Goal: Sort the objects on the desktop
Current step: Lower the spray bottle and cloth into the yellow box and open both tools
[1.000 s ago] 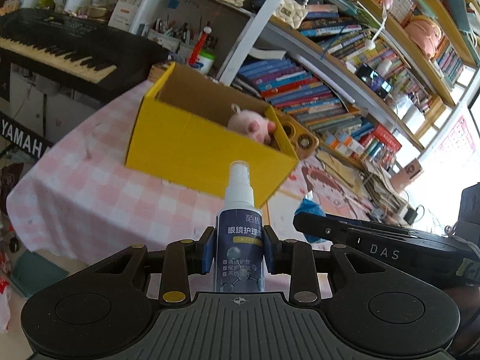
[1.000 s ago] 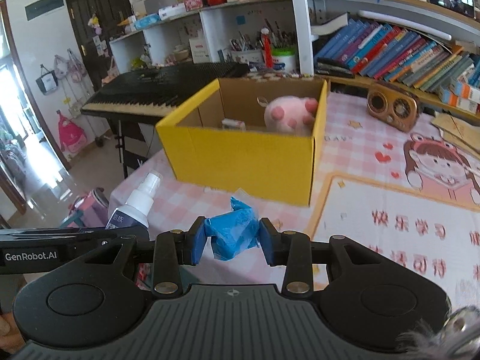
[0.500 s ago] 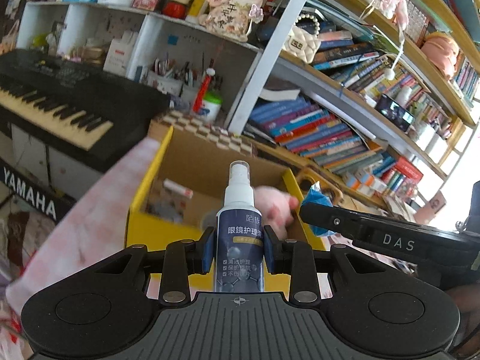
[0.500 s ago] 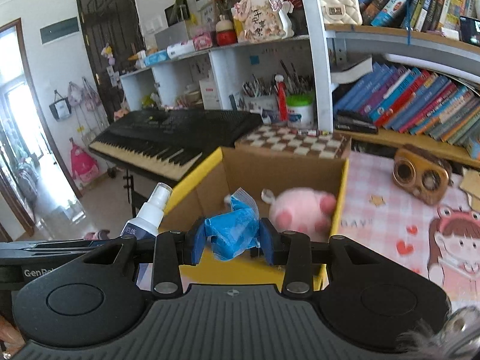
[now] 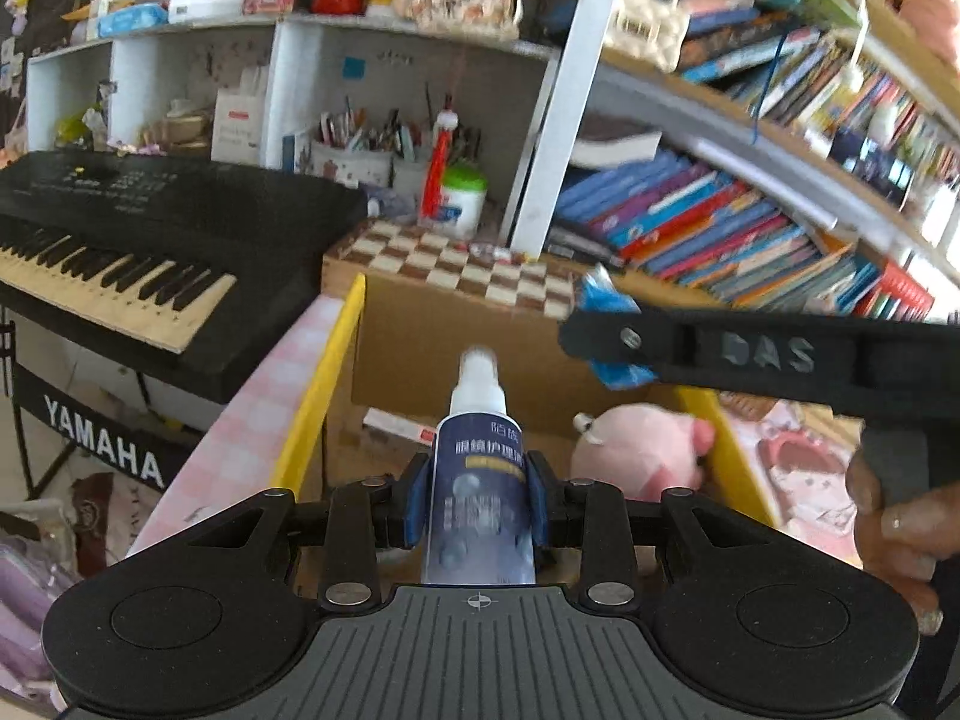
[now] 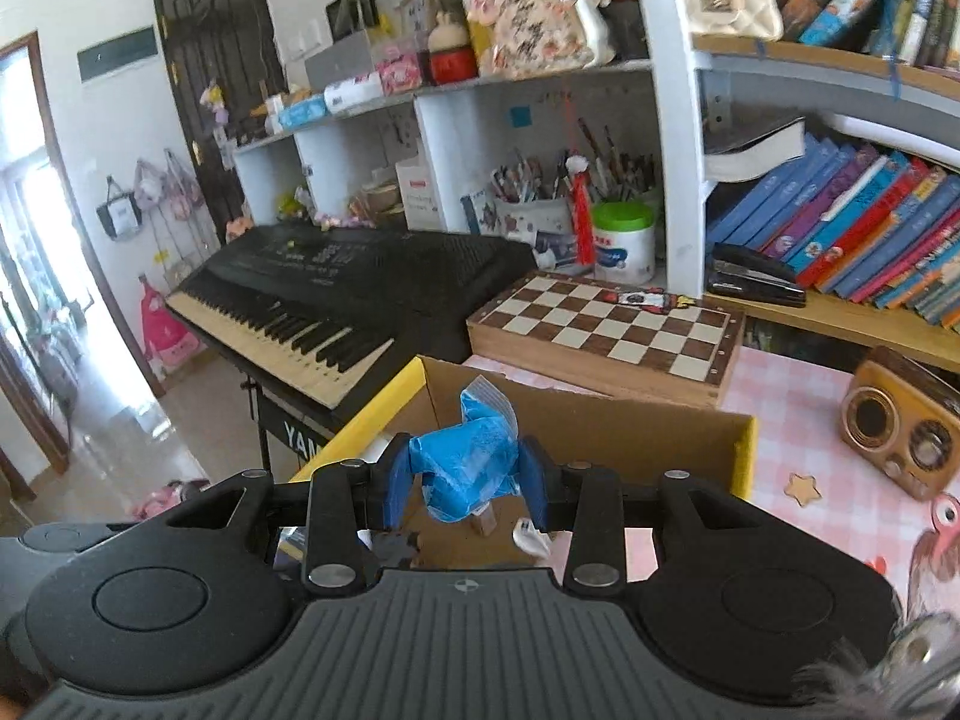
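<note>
My left gripper is shut on a blue spray bottle with a white nozzle, held upright over the open yellow cardboard box. A pink plush pig lies inside the box at the right. My right gripper is shut on a crumpled blue plastic packet and hovers above the same box. In the left wrist view the right gripper's finger crosses the frame with the blue packet in it.
A chessboard box lies behind the yellow box. A black keyboard piano stands to the left. A small wooden radio sits on the pink checked tablecloth. Bookshelves rise behind.
Both grippers have moved forward and up with their loads, from in front of the yellow box to above its opening. The box interior now shows from above.
</note>
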{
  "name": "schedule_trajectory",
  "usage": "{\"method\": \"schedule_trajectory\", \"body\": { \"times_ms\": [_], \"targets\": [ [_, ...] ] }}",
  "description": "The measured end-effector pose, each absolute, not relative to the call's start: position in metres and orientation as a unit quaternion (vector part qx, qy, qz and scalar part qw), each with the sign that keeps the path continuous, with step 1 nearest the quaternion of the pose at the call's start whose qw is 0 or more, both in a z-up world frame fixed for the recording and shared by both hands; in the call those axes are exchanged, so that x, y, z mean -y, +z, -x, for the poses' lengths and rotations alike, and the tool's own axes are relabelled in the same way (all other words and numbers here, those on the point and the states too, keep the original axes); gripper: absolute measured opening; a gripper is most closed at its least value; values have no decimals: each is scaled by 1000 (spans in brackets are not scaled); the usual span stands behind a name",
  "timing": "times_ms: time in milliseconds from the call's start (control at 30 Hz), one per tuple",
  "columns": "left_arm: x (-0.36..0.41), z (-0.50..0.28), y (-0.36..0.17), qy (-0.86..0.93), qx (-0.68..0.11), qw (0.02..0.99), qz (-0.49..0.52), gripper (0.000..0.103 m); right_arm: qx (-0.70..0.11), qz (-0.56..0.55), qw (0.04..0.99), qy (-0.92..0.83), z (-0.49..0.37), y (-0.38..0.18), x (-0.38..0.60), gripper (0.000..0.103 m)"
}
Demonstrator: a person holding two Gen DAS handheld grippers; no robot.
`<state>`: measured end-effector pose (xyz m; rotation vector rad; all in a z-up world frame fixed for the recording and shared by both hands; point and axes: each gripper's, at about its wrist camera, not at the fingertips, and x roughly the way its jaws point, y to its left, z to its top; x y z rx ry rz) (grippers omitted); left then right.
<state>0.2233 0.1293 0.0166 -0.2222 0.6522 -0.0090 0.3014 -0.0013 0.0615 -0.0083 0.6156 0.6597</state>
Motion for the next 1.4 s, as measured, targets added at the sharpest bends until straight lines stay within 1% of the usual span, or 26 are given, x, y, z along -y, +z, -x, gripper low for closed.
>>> {"method": "schedule_trajectory", "body": {
  "times_ms": [200, 433, 600, 667, 700, 733, 800, 833, 867, 933, 967, 1067, 1133, 1300, 1400],
  "targets": [
    [-116, -249, -2, 1, -363, 929, 69, 31, -320, 49, 887, 329, -327, 42, -25, 35],
    [-105, -258, -24, 5, -409, 912, 32, 31, -357, 106, 862, 344, -342, 20, -51, 35],
    [-101, -253, -24, 16, -404, 914, 13, 33, -388, 142, 841, 350, -348, 0, -63, 34],
    [-100, -250, -23, 19, -399, 917, 4, 37, -398, 143, 837, 346, -351, -4, -65, 34],
    [-101, -249, -23, 20, -396, 918, 6, 44, -403, 140, 834, 349, -352, -5, -65, 34],
    [-102, -247, -22, 20, -394, 919, 9, 47, -407, 141, 832, 350, -353, -6, -66, 34],
    [-100, -244, -19, 20, -386, 922, 7, 60, -408, 141, 831, 349, -353, -7, -66, 34],
    [-98, -242, -18, 21, -383, 923, 3, 66, -407, 137, 833, 349, -353, -6, -65, 37],
    [-97, -240, -17, 20, -379, 925, -3, 67, -403, 133, 836, 349, -352, -5, -64, 39],
    [-94, -237, -13, 18, -369, 929, -9, 70, -391, 125, 843, 349, -349, -1, -60, 45],
    [-93, -236, -10, 19, -366, 930, -11, 74, -387, 123, 845, 347, -347, 1, -58, 47],
    [-92, -229, -3, 21, -351, 936, -11, 78, -373, 124, 852, 346, -338, 11, -53, 48],
    [-91, -224, 1, 23, -342, 939, -11, 82, -355, 121, 861, 344, -329, 19, -47, 51],
    [-92, -208, 14, 32, -313, 949, -16, 84, -311, 91, 887, 328, -305, 44, -23, 55],
    [-93, -195, 21, 37, -295, 955, -10, 84, -288, 76, 902, 312, -290, 57, -7, 56]
  ]
}}
